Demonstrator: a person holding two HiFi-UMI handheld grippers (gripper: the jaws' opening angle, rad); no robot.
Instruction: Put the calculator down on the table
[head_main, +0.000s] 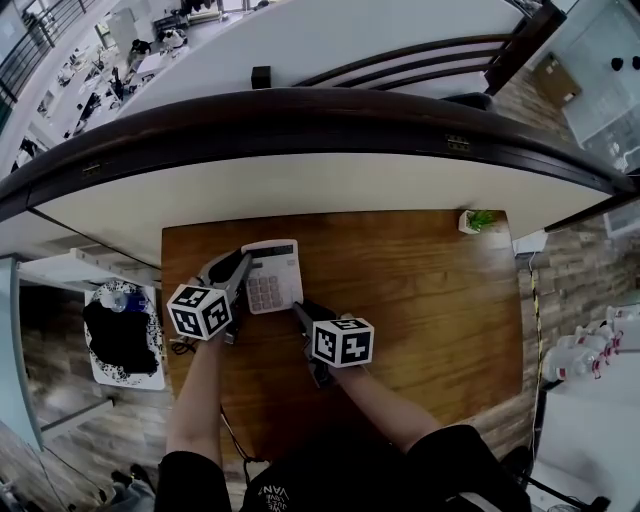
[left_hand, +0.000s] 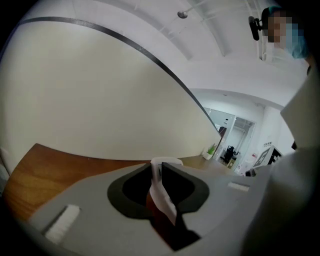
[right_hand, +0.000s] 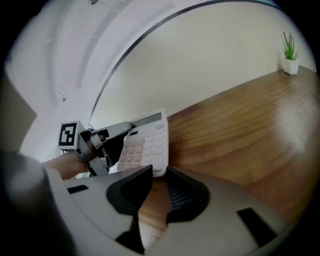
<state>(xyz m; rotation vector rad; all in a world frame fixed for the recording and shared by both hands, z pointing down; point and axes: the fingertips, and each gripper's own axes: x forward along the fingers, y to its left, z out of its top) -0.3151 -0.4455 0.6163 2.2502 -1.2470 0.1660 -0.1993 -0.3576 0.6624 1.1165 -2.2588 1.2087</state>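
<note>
At the wooden table (head_main: 420, 300), left gripper (head_main: 240, 270) apparently pinches the calculator (head_main: 272, 280) edgewise.

A brown wooden desk (head_main: 430, 300) carries a small green plant in a white pot (head_main: 476, 221) at its two o'clock corner.

Wood-grain tabletop (head_main: 430, 300), rectangular, butted against curved cream partition (head_main: 320, 185) capped by dark rail (head_main: 300, 105). 1 small potted plant (head_main: 478, 220) in white pot, far right corner of tabletop. Grey-brown plank floor (head_main: 590, 280) on both sides. White stand (head_main: 150, 378) with black heap, left. Cluster of white bottles (head_main: 585, 355), right. White ceiling with 1 round fixture (left_hand: 183, 15). Bright doorway (left_hand: 235, 132) past partition end.
</note>
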